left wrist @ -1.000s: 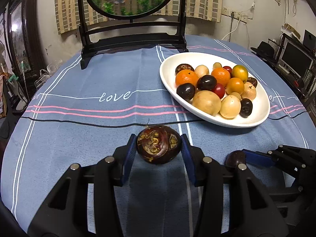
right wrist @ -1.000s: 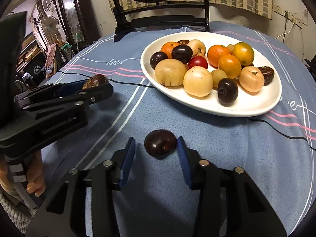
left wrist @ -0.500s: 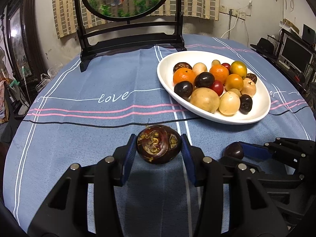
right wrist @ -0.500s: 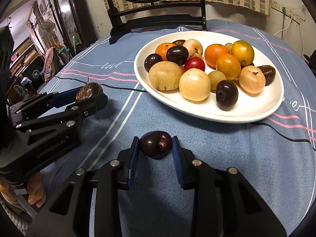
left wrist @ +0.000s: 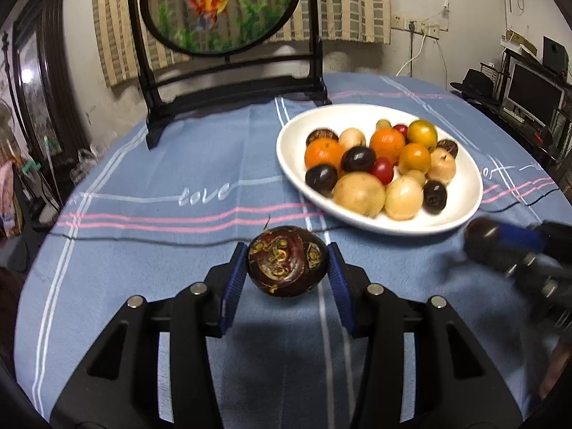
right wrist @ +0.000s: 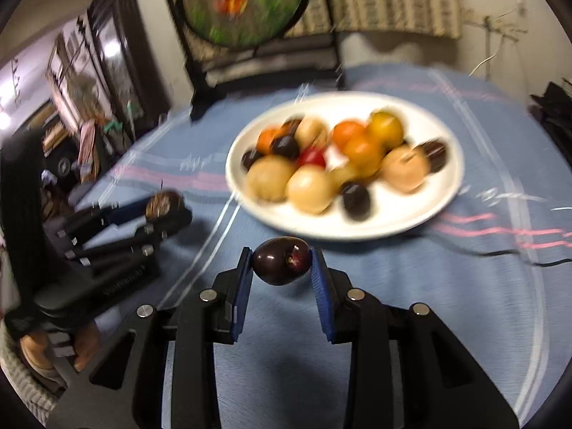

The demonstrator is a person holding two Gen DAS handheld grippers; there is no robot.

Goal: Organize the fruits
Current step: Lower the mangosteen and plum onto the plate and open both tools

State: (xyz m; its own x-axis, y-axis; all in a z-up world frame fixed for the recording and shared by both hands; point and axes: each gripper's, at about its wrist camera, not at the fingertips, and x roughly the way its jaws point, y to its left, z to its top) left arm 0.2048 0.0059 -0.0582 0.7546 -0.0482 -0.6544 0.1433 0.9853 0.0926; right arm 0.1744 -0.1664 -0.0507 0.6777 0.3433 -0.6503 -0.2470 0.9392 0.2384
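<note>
"love" stitched on my blue woven tablecloth (left wrist: 150, 164), my left gripper (left wrist: 288, 268) clamping a rough mottled fruit (left wrist: 288, 265), my right gripper (right wrist: 281, 265) clamping a glossy plum (right wrist: 281, 264), jaws just closed, oval white plate (left wrist: 464, 193).

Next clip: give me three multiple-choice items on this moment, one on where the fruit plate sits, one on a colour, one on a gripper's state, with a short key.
1. Where is the white plate of fruit?
A. on the blue tablecloth
B. on the floor
C. on a shelf

2. What colour are the gripper pads?
A. red
B. blue
C. yellow

3. What is the right gripper doing?
A. hanging empty
B. resting in the plate
C. shut on a dark plum

Key: 1 A, cloth shows all round the plate; 2 B, blue ribbed pads flank the brown patterned fruit in the left gripper; 3 C, its jaws have just closed and both pads press the plum.
</note>
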